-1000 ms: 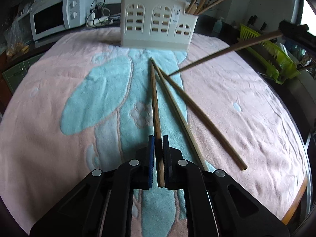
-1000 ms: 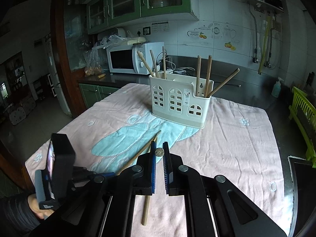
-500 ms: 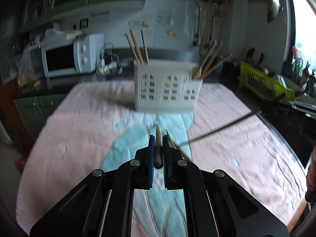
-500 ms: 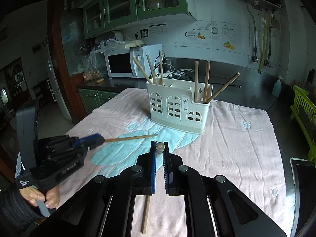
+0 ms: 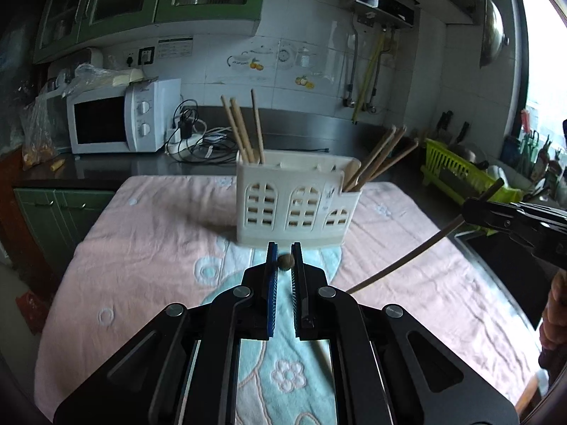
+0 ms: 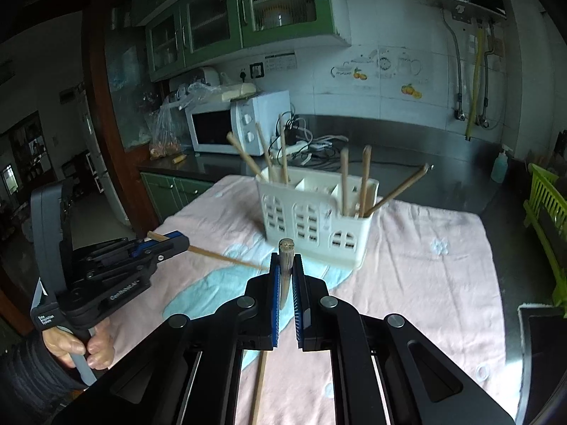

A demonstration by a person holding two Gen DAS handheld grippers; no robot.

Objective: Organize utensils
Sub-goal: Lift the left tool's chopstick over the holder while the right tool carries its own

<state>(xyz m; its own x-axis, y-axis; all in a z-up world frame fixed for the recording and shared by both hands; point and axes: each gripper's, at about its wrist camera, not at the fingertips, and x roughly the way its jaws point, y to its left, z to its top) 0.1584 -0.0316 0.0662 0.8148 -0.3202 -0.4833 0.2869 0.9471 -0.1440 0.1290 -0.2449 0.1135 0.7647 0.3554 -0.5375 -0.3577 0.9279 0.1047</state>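
Holding one thin wooden chopstick each, both black two-finger grippers hovered above the pink towel with a light blue pattern (image 5: 149, 248) that covered the table. The left gripper (image 5: 285, 261) had its jaws closed on its chopstick (image 5: 285, 261), which pointed straight away from the camera, so only the round end showed between the blue pads. From the right wrist view this same chopstick (image 6: 226, 258) stuck out level from the left gripper (image 6: 177, 240), over the left part of the towel. The right gripper (image 6: 286, 265) was also clamped tight on a chopstick (image 6: 285, 265), whose tip rose a little above the pads while its tail hung down toward the near edge of the towel. In the left wrist view that stick (image 5: 407, 260) slanted across the right side of the towel.

The cream plastic utensil holder with arched window holes (image 5: 297, 200) stood near the far edge of the towel, well apart from both grippers. Three chopsticks (image 5: 244, 131) leaned in its left compartment and three more (image 5: 379, 156) in its lower right compartment. The towel between the grippers and the holder was open. A lime green dish rack (image 5: 460, 173) sat beyond the right edge.
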